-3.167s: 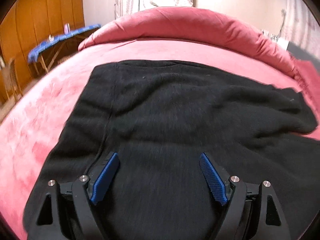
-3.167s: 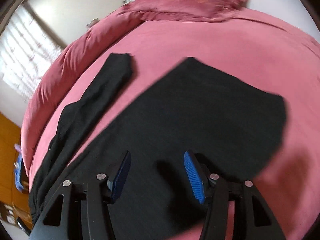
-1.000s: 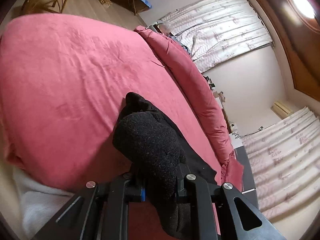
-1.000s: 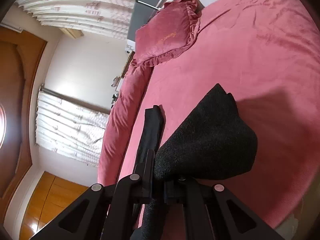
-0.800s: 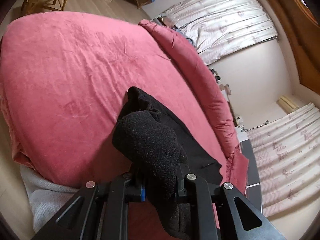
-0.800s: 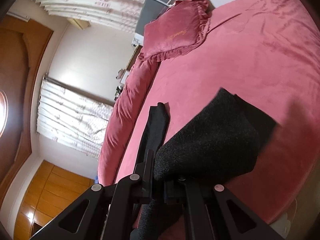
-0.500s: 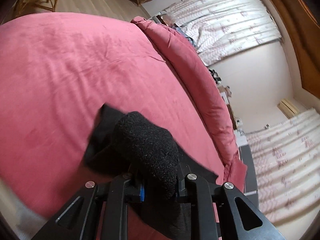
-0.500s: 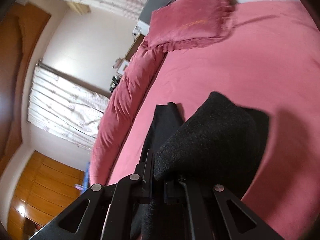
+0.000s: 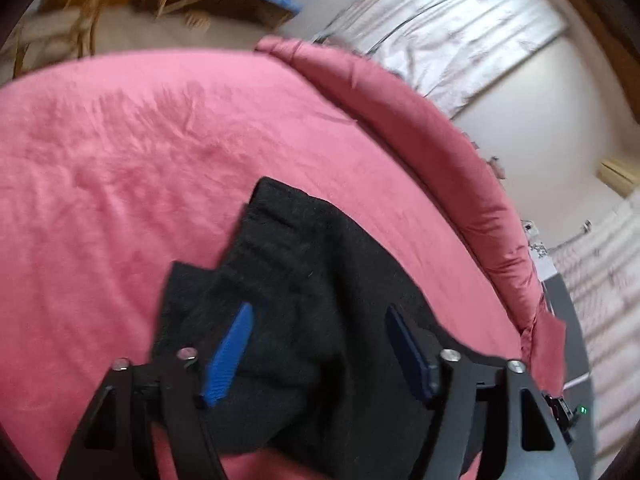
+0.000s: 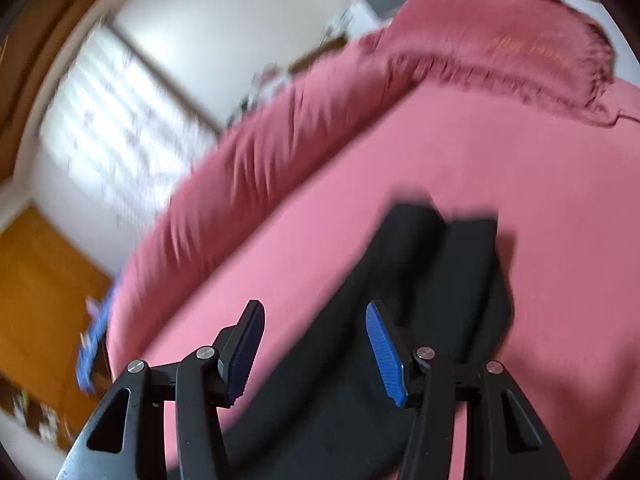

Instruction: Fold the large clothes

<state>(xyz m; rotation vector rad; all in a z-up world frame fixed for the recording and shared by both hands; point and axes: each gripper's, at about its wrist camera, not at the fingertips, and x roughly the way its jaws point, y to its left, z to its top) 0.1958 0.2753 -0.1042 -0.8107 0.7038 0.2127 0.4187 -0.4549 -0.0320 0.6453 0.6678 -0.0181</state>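
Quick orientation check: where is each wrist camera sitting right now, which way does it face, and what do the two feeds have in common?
Left wrist: behind the left tool, looking down along its open fingers at the black garment on the pink bed, with curtains beyond.
Right wrist: behind the right tool, fingers open, tilted across the garment toward the pillow and a window; blurred.
Shared: garment, bed, the rolled pink duvet.

2 wrist fisheyes, close above the pink velvety bed cover (image 9: 120,168).
Both look forward along their fingers, sharing the black knitted garment (image 9: 320,280) (image 10: 420,320).
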